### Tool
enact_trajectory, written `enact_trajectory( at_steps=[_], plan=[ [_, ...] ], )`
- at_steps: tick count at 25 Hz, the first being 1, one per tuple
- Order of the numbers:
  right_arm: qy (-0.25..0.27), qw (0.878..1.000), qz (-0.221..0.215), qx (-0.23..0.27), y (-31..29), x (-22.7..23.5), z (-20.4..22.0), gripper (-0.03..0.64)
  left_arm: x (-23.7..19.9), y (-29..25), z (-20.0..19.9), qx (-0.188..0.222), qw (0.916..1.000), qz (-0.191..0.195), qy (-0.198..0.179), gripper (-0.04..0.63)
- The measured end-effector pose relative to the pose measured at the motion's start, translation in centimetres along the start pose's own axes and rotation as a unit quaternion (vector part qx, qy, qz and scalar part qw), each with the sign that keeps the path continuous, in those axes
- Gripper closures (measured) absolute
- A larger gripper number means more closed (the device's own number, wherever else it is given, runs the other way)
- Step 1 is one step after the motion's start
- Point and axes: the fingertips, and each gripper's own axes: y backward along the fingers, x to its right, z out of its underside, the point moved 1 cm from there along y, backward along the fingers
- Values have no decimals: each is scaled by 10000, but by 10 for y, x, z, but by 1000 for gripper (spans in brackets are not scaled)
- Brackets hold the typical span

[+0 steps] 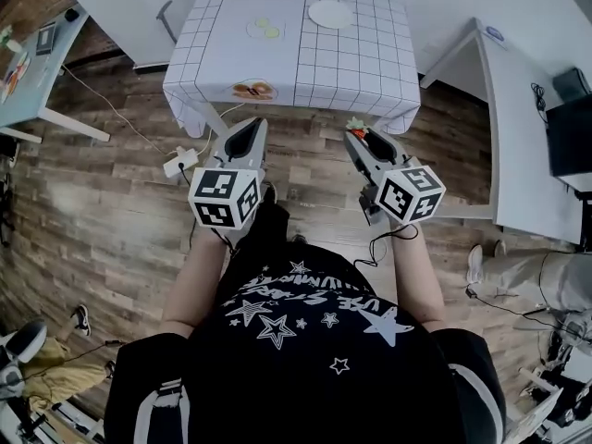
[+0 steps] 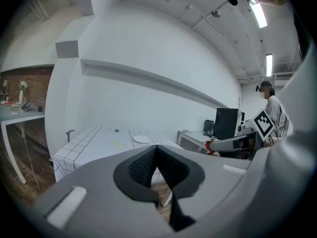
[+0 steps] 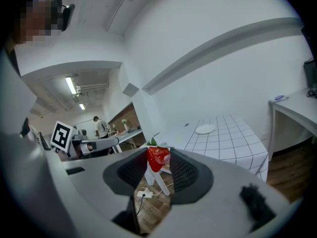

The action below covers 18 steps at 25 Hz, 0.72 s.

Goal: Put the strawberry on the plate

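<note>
A wood-plank floor (image 1: 111,211) spreads under the person. Ahead stands a table (image 1: 351,72) draped in a white grid-lined cloth, with white desks to either side. The plate (image 1: 330,14) sits toward the far right of that table and looks bare. A yellow item (image 1: 266,30) lies to its left, and a brownish food item (image 1: 252,90) sits near the front edge.

The right gripper (image 1: 363,141) is clamped on the strawberry (image 3: 157,157), its 2 jaws pressed against the red flanks with the green cap on top. It hangs over the floor, short of the table and well apart from the plate. The left gripper (image 1: 245,137) has its jaws together with nothing between them, beside the right one.

The step in hand reads as the carry. To do it well, the person probably needs to step closer before reaching, keeping the squeeze steady and no harder. The fruit should come over the plate's middle and go low, touching or nearly so, before the jaws part, so it does not roll off the rim. The left gripper is best kept clear of the 2 other items.
</note>
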Motion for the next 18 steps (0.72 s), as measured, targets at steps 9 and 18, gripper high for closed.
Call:
enact_trajectory(
  at_steps=[9, 18],
  plan=[
    [-55, 9982, 570, 155, -58, 48, -43, 468, -50, -78, -25, 16, 9988, 486, -19, 586],
    [-63, 9965, 817, 144, -139, 70, -74, 468, -111, -141, -51, 4, 9966, 818, -30, 586]
  ],
)
